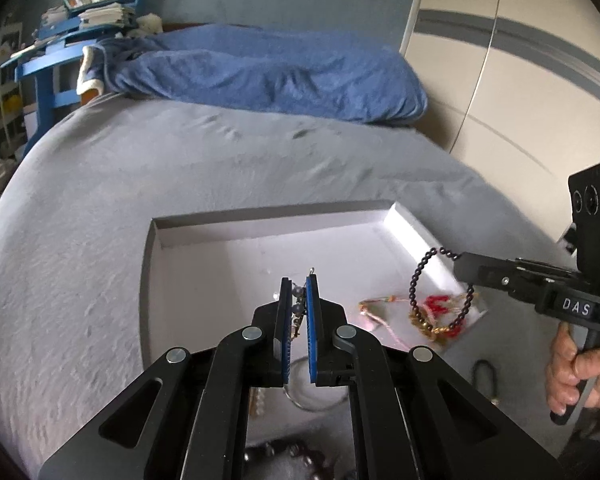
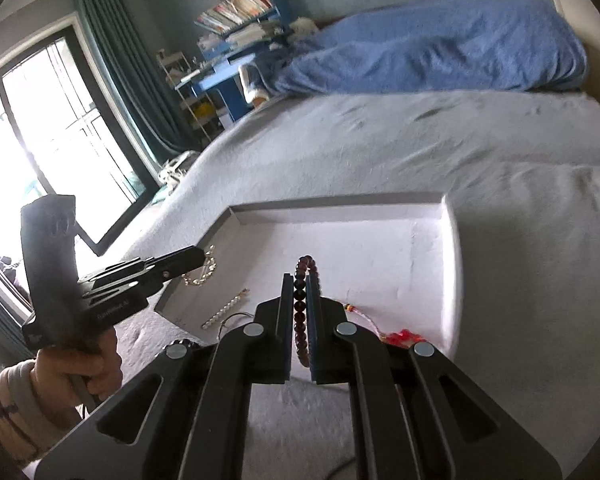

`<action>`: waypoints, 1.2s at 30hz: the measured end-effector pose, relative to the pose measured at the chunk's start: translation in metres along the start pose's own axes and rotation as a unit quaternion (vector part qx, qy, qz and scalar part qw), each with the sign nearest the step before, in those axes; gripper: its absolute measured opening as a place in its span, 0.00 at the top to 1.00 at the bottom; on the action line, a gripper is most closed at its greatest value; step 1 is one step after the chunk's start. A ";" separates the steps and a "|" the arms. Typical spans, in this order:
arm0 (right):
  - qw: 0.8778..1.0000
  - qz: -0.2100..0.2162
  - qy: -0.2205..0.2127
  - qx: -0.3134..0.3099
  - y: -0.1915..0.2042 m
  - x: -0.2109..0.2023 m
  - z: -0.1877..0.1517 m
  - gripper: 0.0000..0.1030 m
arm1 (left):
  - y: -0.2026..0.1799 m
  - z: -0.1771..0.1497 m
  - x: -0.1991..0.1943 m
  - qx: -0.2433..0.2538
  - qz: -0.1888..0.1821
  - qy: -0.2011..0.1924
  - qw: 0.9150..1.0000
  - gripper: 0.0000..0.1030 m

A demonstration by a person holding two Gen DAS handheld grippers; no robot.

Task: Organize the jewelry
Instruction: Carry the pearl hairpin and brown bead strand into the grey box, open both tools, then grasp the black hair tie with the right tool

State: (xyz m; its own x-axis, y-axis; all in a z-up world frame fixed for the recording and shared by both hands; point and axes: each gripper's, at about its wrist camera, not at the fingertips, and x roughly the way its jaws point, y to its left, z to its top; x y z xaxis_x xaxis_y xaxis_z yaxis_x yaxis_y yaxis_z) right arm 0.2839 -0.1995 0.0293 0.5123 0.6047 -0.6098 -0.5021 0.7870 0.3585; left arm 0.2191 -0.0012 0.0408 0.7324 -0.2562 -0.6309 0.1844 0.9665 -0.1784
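Carrying jewelry over the white tray (image 1: 404,220) on the bed: the left claw (image 1: 299,292) is clenched on a pearl-and-gold chain (image 1: 298,300), the right claw (image 2: 300,292) on a dark bead bracelet (image 2: 302,280). Next, I judge, each claw lowers and releases its piece on bare tray floor ahead of it, apart from the red-and-gold tangle (image 1: 432,312).

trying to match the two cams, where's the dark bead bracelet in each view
Left wrist: dark bead bracelet hangs from the right gripper, right of centre, over the tray.
Right wrist: bracelet is centred, pinched between the fingers.
Shared landmark: the white tray.
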 end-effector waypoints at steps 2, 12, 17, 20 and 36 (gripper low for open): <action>1.000 -0.010 0.015 0.005 -0.007 0.011 -0.002 0.94 | 0.000 -0.003 0.010 0.005 0.010 0.012 1.000 0.93; 0.998 -0.051 0.028 0.021 -0.039 0.012 -0.014 0.94 | 0.002 -0.021 0.024 0.013 0.019 0.036 0.999 0.80; 0.998 -0.059 0.023 0.008 -0.039 0.002 -0.019 0.91 | -0.005 -0.029 0.008 0.019 0.019 0.020 0.999 0.47; 0.998 -0.065 0.021 0.003 -0.037 -0.003 -0.024 0.84 | -0.012 -0.038 -0.008 0.035 0.022 0.007 0.999 0.35; 0.998 -0.064 0.005 0.020 -0.035 -0.056 -0.084 0.61 | -0.057 -0.098 -0.065 0.067 -0.012 -0.018 0.997 0.32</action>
State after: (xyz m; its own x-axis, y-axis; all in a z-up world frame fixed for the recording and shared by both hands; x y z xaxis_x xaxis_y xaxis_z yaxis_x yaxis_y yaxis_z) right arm 0.2144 -0.2714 -0.0090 0.5628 0.4975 -0.6601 -0.4049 0.8622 0.3045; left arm 0.0966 -0.0408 0.0185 0.7491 -0.2811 -0.5998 0.2870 0.9538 -0.0886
